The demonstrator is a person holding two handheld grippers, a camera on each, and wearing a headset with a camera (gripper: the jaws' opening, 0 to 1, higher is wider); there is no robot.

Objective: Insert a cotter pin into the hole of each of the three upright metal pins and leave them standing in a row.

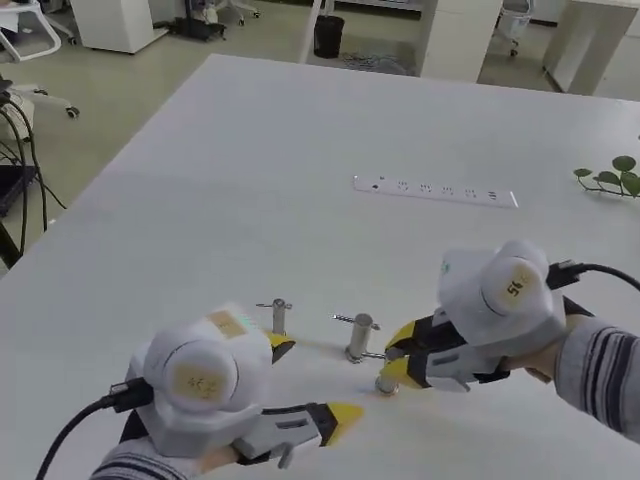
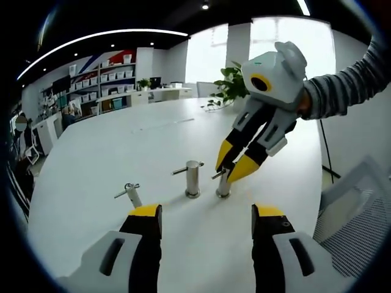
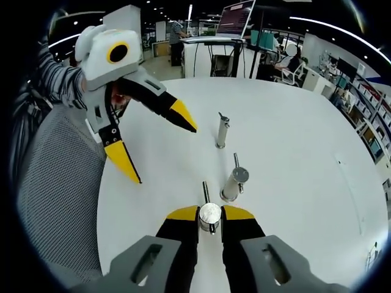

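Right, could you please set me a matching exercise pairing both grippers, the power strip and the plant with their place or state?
1. left gripper
2. right gripper
3. power strip
4. plant

A. at the right edge of the table in the head view
B. shut on a metal pin
C. jaws wide open, holding nothing
D. lying flat mid-table, beyond both grippers

Pairs: 1-C, 2-B, 3-D, 4-A.
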